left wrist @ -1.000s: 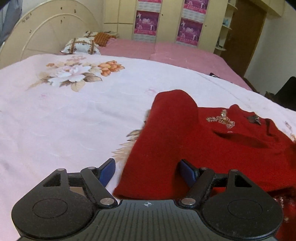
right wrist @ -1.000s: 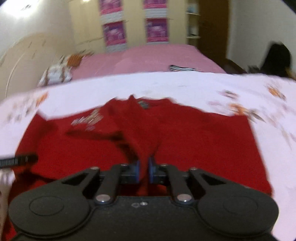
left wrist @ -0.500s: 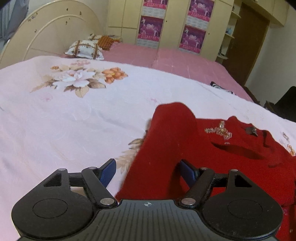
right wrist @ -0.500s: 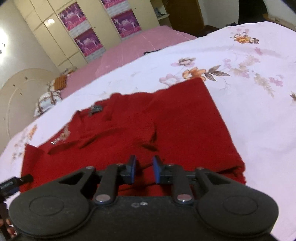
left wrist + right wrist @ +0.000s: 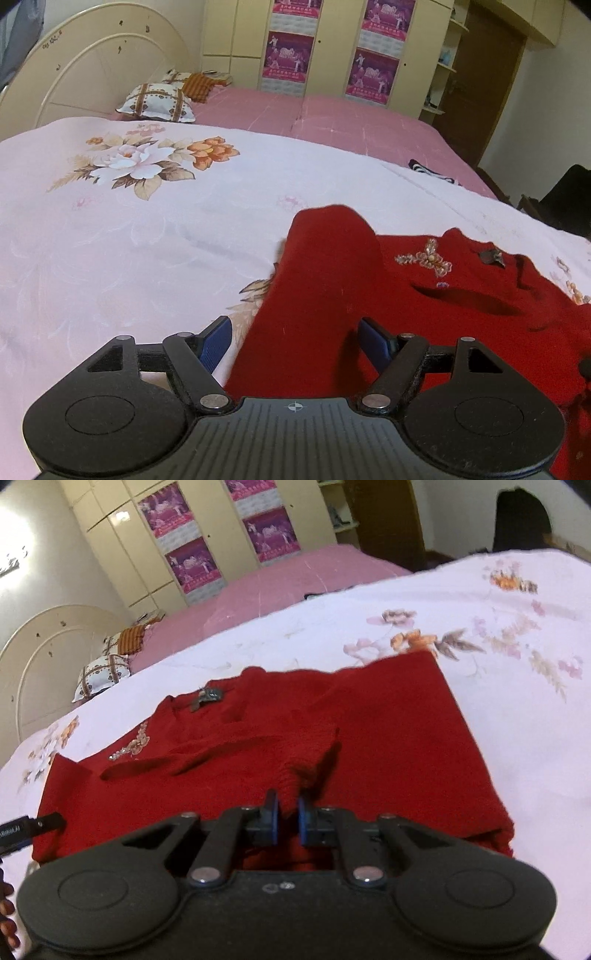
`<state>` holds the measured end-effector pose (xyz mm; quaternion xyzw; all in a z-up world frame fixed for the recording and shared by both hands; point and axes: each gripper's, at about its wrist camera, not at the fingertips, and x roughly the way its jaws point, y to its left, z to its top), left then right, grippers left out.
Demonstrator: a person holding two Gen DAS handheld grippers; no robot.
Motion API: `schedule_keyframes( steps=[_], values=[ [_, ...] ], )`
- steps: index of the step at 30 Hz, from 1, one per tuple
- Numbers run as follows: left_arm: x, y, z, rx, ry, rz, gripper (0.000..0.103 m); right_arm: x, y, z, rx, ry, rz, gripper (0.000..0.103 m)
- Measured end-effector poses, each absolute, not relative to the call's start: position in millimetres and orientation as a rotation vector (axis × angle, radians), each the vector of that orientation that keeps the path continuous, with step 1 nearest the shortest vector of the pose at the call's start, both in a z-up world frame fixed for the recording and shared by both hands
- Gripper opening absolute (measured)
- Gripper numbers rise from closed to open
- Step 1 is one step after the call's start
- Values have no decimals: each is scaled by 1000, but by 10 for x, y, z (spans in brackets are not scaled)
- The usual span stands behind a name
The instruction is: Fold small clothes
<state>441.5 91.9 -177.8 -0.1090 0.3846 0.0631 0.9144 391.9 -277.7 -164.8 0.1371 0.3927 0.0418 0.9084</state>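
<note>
Currently mid-fold: red knitted child's sweater (image 5: 388, 738) lies on floral white bed quilt (image 5: 147, 240), centre frame. Right gripper (image 5: 287, 821), jaws pinching raised sweater fold. Left gripper (image 5: 295, 338), jaws spread, straddling sleeve (image 5: 317, 280). Next, likely: lay pinched fold flat across body.

The right gripper (image 5: 287, 818) pinches a raised fold of the red knitted sweater (image 5: 388, 738) on the floral white bedspread (image 5: 517, 701).
</note>
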Motion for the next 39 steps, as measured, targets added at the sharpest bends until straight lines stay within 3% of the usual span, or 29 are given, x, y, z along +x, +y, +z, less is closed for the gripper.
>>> schedule_keyframes(
  steps=[6, 13, 16, 20, 22, 26, 32, 39],
  values=[
    [4580, 926, -1730, -267, 784, 102, 75, 3859, -2938, -1338, 189, 732, 74, 10],
    [4965, 929, -1938, -317, 836, 157, 74, 3926, -3133, -1634, 132, 843, 14, 13],
    [5062, 1010, -1979, -331, 807, 226, 74, 3867, -3106, -1603, 72, 782, -48, 12],
    [5156, 902, -2024, -217, 804, 225, 74, 3967, -3123, -1757, 49, 827, -50, 11],
    [5139, 951, -2011, -255, 796, 240, 74, 3953, -3080, -1771, -5, 801, -67, 12],
    [4958, 1039, -1883, -331, 769, 251, 74, 3847, -3164, -1633, 34, 755, -121, 28],
    [4531, 734, -1602, -242, 700, 107, 75, 3741, -3184, -1415, 99, 672, -90, 30],
    [4478, 477, -1960, -96, 776, 49, 75, 3982, -2926, -1720, 3, 806, -48, 26]
  ],
)
